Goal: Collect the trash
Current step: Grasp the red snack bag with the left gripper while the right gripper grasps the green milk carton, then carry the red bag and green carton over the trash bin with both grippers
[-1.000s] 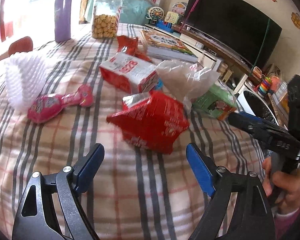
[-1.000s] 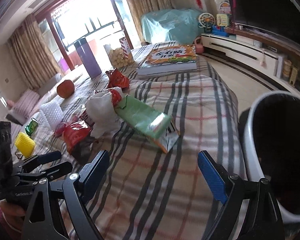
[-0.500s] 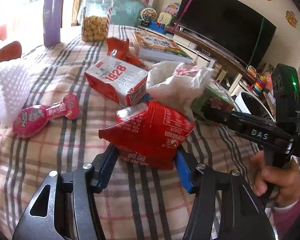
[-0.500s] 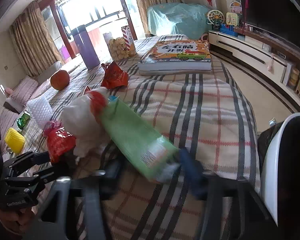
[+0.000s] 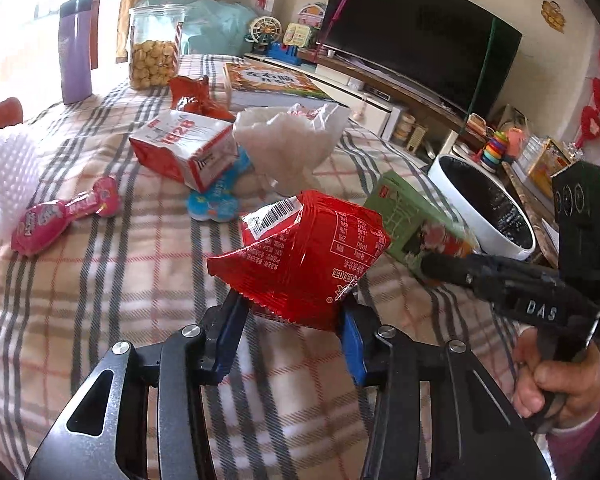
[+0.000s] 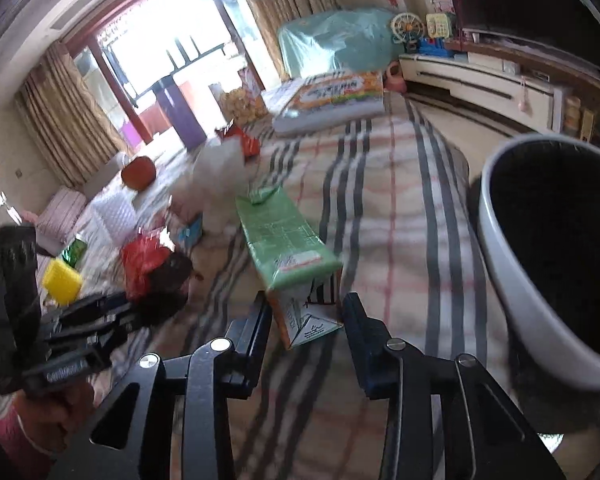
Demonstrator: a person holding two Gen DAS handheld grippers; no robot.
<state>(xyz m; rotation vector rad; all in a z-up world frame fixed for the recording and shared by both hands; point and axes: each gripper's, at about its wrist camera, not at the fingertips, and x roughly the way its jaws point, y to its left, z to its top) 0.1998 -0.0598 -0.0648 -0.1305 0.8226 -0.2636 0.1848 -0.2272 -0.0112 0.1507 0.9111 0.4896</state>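
My left gripper (image 5: 290,320) is shut on a crumpled red snack wrapper (image 5: 304,256) and holds it just above the striped tablecloth. My right gripper (image 6: 306,320) is shut on the near end of a green carton (image 6: 284,232), lifted a little off the cloth. The carton also shows in the left wrist view (image 5: 412,220), with the right gripper (image 5: 440,266) on it. A white bin with a black liner (image 6: 500,264) stands right of the table; it also shows in the left wrist view (image 5: 484,208). The red wrapper also shows in the right wrist view (image 6: 144,268).
On the cloth lie a red-and-white 1928 box (image 5: 184,148), a white plastic bag (image 5: 288,140), a pink candy pack (image 5: 64,216), white foam netting (image 5: 0,168), a blue wrapper (image 5: 216,200), a red wrapper (image 5: 192,96), a biscuit jar (image 5: 154,52), a purple flask (image 5: 76,48) and a book (image 5: 268,80).
Both grippers moved forward and closed: the left on the red wrapper, the right on the green carton. Both items are now lifted slightly, and the carton has swung toward the bin side.
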